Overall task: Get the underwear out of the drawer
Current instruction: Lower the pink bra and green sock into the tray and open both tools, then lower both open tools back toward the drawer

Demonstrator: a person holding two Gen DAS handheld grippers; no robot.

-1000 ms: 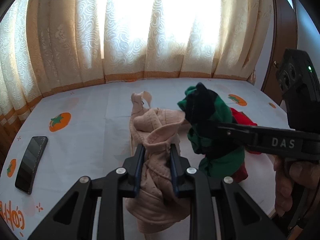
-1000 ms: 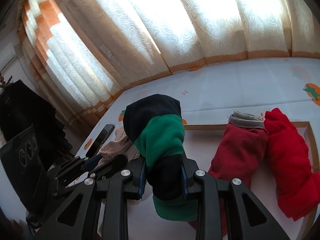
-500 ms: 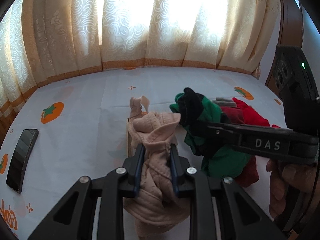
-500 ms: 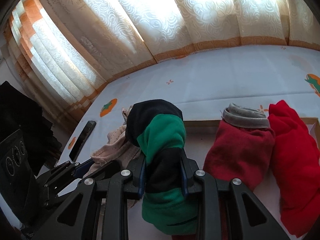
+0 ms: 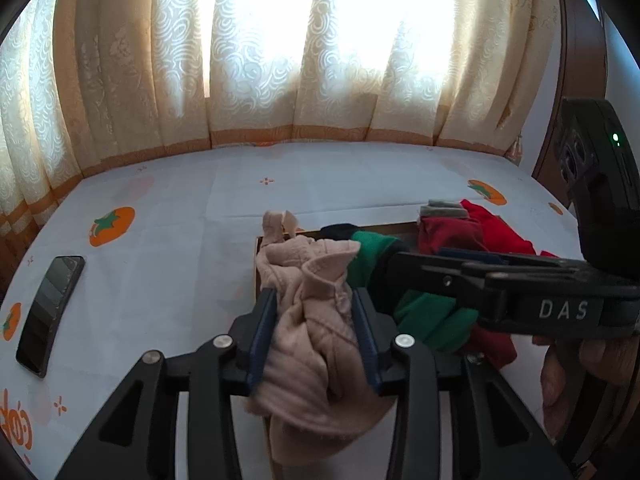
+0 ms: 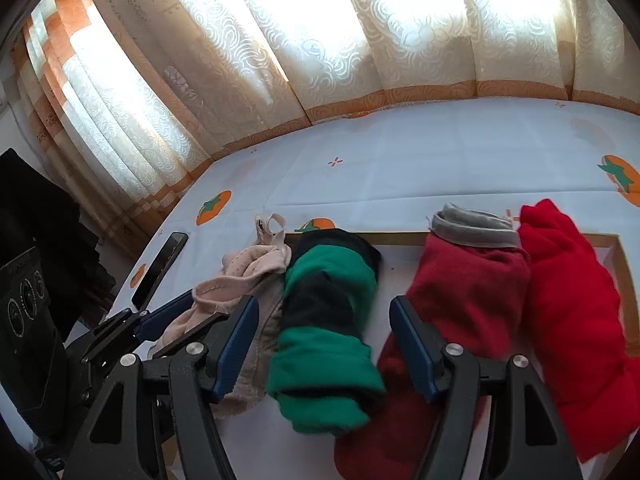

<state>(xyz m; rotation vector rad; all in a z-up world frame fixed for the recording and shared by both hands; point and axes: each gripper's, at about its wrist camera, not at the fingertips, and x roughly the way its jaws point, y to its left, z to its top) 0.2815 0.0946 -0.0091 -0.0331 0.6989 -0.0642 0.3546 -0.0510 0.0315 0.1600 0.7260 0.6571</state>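
My left gripper [image 5: 314, 334] is shut on a beige undergarment [image 5: 308, 320] and holds it over the left end of the wooden drawer tray [image 6: 616, 256]; the garment also shows in the right wrist view [image 6: 240, 276]. My right gripper [image 6: 324, 344] is open, its jaws on either side of a rolled green and black underwear [image 6: 326, 320] that lies in the tray. That roll shows in the left wrist view [image 5: 420, 316] behind the right gripper's fingers [image 5: 480, 276].
Two red rolled garments [image 6: 468, 288] [image 6: 568, 308], one with a grey band, lie in the tray to the right. A black phone [image 5: 50, 312] lies on the white sheet with orange fruit prints at the left. Curtains hang behind.
My right gripper has opened and let go of the green and black roll, which dropped back into the tray. My left gripper still holds the beige garment.
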